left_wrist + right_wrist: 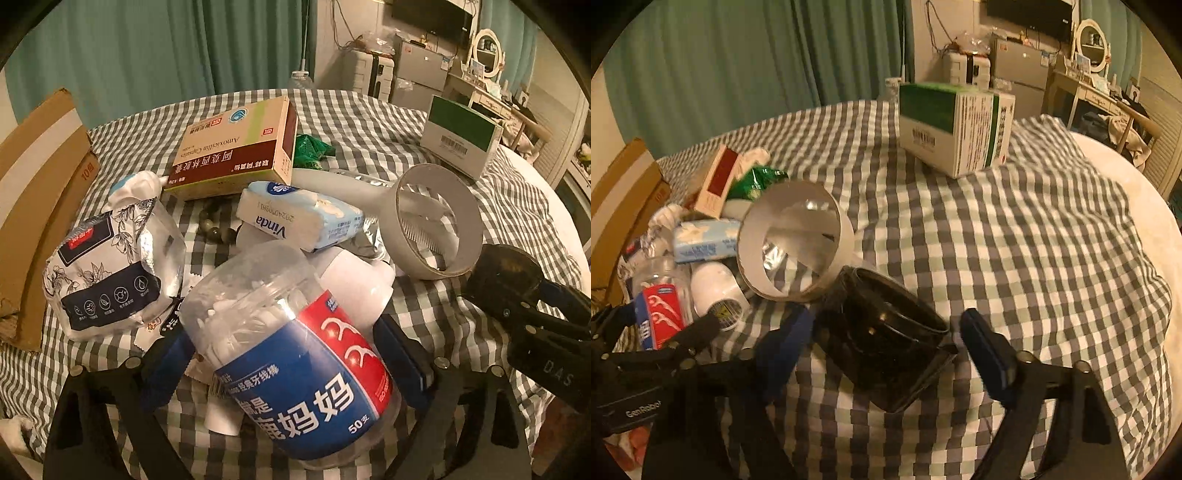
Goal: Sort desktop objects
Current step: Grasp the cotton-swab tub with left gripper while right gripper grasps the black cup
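checked cloth (1015,258) bears a "vinda" tissue pack (299,216); left tongs (286,363) clamp floss-pick jar (295,354), right tongs (886,345) apart.

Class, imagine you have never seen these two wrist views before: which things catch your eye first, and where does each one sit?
The floss pick jar with its blue and red label fills the foreground between the left gripper fingers. The black jar lies on its side between the open fingers of the right gripper; whether either touches it is unclear. Behind them a heap holds a white tape roll and an amoxicillin box, while a green and white box stands apart on the checked cloth.
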`<state>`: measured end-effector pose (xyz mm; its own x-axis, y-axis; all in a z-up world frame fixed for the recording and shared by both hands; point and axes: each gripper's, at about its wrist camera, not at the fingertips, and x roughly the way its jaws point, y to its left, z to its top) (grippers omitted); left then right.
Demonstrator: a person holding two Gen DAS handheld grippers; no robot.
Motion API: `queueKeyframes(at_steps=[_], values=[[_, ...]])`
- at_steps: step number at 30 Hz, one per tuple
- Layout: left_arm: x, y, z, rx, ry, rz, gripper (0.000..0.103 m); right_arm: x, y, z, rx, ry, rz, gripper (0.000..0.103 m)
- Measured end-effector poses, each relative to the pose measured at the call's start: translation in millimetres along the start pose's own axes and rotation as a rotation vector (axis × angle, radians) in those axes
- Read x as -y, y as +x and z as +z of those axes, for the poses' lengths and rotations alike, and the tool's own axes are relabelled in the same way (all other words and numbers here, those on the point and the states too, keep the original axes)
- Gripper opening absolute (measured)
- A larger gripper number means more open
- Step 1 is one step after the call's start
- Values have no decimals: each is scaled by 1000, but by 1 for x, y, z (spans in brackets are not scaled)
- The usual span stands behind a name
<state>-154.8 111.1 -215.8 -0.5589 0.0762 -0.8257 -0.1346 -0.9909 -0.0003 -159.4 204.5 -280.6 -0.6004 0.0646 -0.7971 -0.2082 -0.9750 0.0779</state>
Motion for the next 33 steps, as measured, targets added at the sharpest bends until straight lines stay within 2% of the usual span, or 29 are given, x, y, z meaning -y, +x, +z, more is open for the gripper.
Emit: queueKeyframes(at_steps=[1,3,10,12,14,20,29,33], values=[[-1,0,0,-2,1,-5,92,0,-1,0,-3,2,4,75],[1,0,2,-8,0,-29,80,-1,-1,-1,-9,11,3,73],[-3,-13,-2,-14,5,-34,74,0,-8,-3,0,20,-8,69],[-6,-19,-1,4,0,-33,72,1,-18,-3,29,22,-5,58],[-8,-27,-1,17,6,-24,70,2,-25,-1,44,27,-13,57],[-15,-49,1,45,-4,-23,70,5,-31,-9,28,68,-5,57],[-30,-85,4,80,-26,-10,70,-11,-71,-5,90,65,19,57],[-37,-104,6,105,-43,-10,70,-31,-100,-6,129,42,59,57]])
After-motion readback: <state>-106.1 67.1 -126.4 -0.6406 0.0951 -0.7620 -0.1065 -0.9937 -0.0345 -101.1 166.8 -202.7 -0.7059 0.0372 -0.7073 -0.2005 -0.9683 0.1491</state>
